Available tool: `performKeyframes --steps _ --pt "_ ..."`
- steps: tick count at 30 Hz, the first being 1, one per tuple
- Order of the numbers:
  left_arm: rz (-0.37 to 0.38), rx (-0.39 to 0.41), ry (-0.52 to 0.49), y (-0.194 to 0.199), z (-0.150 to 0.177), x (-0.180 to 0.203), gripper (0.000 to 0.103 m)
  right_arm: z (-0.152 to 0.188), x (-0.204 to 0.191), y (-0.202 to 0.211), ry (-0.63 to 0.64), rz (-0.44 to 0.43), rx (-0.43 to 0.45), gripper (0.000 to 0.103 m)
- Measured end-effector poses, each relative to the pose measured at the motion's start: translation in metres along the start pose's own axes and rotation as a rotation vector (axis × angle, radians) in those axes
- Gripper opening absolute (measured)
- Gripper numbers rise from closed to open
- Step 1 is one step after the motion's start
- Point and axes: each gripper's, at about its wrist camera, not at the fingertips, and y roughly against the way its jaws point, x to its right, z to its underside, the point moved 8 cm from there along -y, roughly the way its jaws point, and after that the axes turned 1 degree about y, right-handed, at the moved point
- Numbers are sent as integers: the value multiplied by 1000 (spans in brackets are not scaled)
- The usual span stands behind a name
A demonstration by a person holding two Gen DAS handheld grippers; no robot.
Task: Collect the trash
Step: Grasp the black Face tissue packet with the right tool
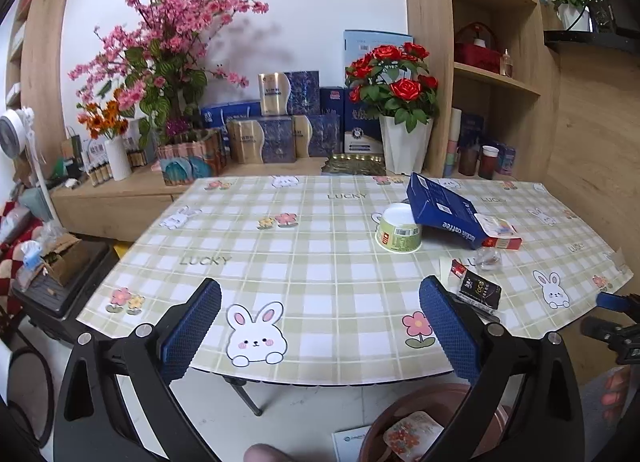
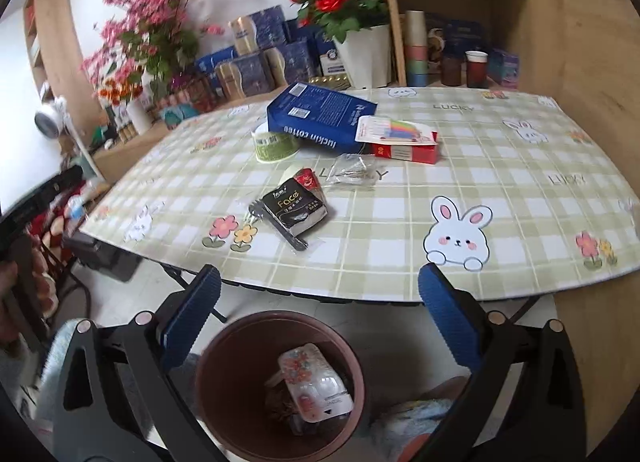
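Green-checked cloth: covers the worktop (image 2: 500, 198), printed with rabbits, flowers and the word LUCKY.
Left claw (image 1: 320, 326): jaws spread wide with nothing between them, above the near edge of the worktop.
Right claw (image 2: 320, 318): jaws apart and empty, over the brown bin (image 2: 248, 346) on the floor below the worktop edge.
Bin contents: a flowered plastic wrapper (image 2: 316, 382) lies inside, on top of darker scraps.
Trash on the worktop: a blue coffee box (image 2: 320, 118) leans on a green-labelled paper cup (image 2: 276, 146); a red-and-white carton (image 2: 404, 142) sits just beside the box.
Nearer the edge: a black tissue pack (image 2: 296, 210) lies over a black plastic fork (image 2: 276, 226), with a red sachet (image 2: 306, 178) and a crumpled clear wrapper (image 2: 352, 174) close behind it.
Backdrop: pink blossom (image 1: 172, 22), red roses in a white vase (image 1: 400, 142) and stacked blue gift boxes (image 1: 280, 130) line a wooden sideboard.
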Motion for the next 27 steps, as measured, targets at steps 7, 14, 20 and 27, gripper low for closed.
performKeyframes --steps 7,14,20,27 --pt "16 -20 23 -17 1 -6 97 -15 -1 -30 59 84 -30 97" --pt "45 -70 57 -39 11 -5 97 -32 -6 -77 86 43 -66 97" --pt "78 -124 58 -59 25 6 97 -37 -20 -129 118 -10 -146 96" --pt "137 -208 64 -76 42 21 88 -39 -17 -162 24 -73 -191 75"
